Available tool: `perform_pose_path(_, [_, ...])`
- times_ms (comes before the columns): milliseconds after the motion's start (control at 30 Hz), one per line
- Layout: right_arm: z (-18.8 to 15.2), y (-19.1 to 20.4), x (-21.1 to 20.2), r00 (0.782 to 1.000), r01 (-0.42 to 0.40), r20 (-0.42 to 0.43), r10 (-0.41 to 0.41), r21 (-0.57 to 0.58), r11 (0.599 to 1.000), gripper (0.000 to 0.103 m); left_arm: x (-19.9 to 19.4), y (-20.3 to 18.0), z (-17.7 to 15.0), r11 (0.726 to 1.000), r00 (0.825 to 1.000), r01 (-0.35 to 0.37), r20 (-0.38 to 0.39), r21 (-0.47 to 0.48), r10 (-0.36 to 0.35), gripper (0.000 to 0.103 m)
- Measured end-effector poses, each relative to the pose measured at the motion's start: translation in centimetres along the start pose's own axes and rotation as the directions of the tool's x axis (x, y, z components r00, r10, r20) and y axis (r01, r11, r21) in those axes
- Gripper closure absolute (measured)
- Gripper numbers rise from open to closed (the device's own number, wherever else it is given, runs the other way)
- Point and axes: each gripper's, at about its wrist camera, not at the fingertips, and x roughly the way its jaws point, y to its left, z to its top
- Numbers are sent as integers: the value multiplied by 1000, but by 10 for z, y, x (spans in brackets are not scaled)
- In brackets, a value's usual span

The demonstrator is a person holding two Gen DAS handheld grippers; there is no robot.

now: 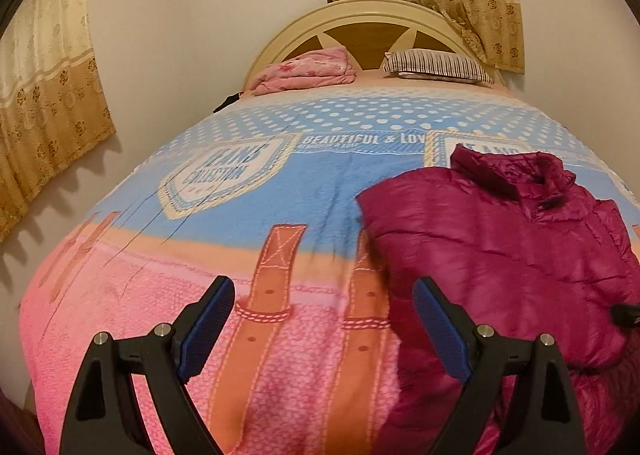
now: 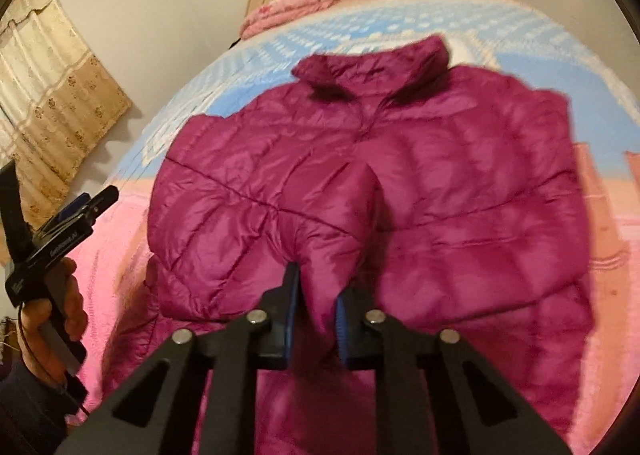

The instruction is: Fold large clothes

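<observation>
A magenta puffer jacket [image 2: 400, 175] lies on the bed, collar toward the headboard, with its left sleeve folded across the front. My right gripper [image 2: 316, 295] is shut on a fold of the jacket's fabric near the lower middle. In the left wrist view the jacket [image 1: 500, 255] lies at the right. My left gripper [image 1: 324, 295] is open and empty, held above the blanket just left of the jacket's edge. It also shows in the right wrist view [image 2: 92, 201] at the far left, held by a hand.
A pink and blue blanket [image 1: 200, 295] covers the bed. A folded pink cloth [image 1: 308, 69] and a striped pillow [image 1: 436, 63] lie by the cream headboard [image 1: 360, 15]. Curtains [image 1: 48, 95] hang on the left wall and behind the headboard.
</observation>
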Motion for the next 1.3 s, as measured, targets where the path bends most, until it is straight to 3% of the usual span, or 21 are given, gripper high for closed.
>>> perform_pose_path(133, [-6, -20, -28, 997, 57, 46, -58, 19, 998, 86, 4, 0, -1, 1000, 1000, -17, -16, 9, 17, 12])
perform_pose_path(267, [-15, -41, -26, 991, 133, 19, -134, 38, 990, 83, 10, -7, 1, 1000, 999, -20, -34, 16, 21, 12])
perform_pose_path(300, [-18, -43, -21, 991, 135, 2, -135, 34, 990, 77, 11, -11, 1, 999, 999, -23, -42, 22, 24, 12])
perform_pose_path(333, [-20, -45, -18, 989, 150, -2, -150, 31, 988, 60, 12, -13, 3, 1000, 999, -17, -49, 23, 18, 12])
perform_pose_path(400, [-19, -45, -22, 981, 191, 19, -192, 36, 981, 38, 11, -19, 8, 1000, 998, 11, -55, 14, -10, 12])
perform_pose_path(500, [-12, -44, -43, 957, 276, 76, -281, 69, 959, 40, 3, -34, 25, 999, 999, 40, -18, 25, -40, 12])
perform_pose_path(600, [0, -36, -68, 933, 301, 171, -316, 106, 948, 39, 0, -50, 42, 995, 995, 98, 8, 15, -98, 12])
perform_pose_path(733, [18, -10, -55, 963, 197, 179, -202, 47, 979, 41, 14, -87, 56, 974, 975, 224, -9, 16, -224, 12])
perform_pose_path(800, [23, -1, -32, 978, 148, 143, -150, 22, 989, 46, 30, -104, 54, 976, 977, 214, -26, 41, -213, 12])
perform_pose_path(900, [22, 3, -1, 983, 155, 101, -155, 4, 988, 48, 71, -116, 41, 986, 983, 155, -108, 67, -148, 12])
perform_pose_path(967, [20, -1, 12, 982, 169, 85, -169, 10, 986, 48, 93, -111, 29, 989, 978, 136, -165, 52, -125, 12])
perform_pose_path(1100, [12, -3, 23, 983, 162, 83, -162, 11, 987, 49, 121, -90, 7, 983, 955, 178, -232, -52, -186, 6])
perform_pose_path(1200, [10, 2, 28, 982, 173, 87, -171, -18, 985, 49, 126, -81, 5, 981, 949, 171, -250, -95, -190, 2])
perform_pose_path(1300, [6, 6, 28, 979, 187, 86, -183, -40, 982, 49, 126, -81, 3, 983, 952, 165, -246, -82, -180, 1])
